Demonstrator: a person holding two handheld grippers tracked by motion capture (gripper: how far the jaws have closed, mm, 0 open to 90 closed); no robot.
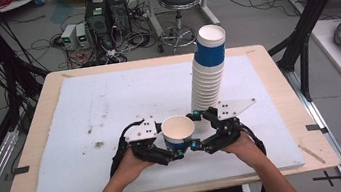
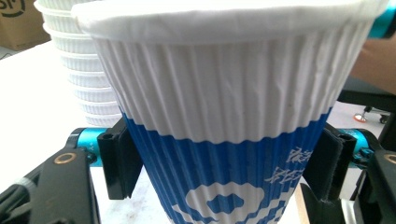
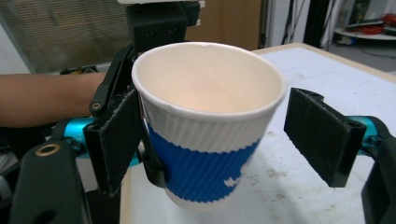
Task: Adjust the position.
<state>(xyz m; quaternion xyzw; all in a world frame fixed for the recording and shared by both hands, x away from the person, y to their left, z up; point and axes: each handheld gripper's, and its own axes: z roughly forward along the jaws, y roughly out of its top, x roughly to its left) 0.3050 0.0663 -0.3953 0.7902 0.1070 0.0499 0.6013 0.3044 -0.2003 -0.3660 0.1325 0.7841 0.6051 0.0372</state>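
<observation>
One paper cup (image 1: 178, 131) is already apart from the tall stack of cups (image 1: 210, 74) and is held above the tabletop (image 1: 86, 118), so I judge the separating step done, while the handing over or setting down of this cup is left. The left gripper (image 1: 175, 152) holds the cup: in the left gripper view its fingers (image 2: 119, 161) press on both sides of the blue lower part. The right gripper (image 1: 196, 144) is wide; one of its fingers (image 3: 116, 140) is just beside the cup wall and the other stands clearly apart, so the cup lies between them without being gripped.
</observation>
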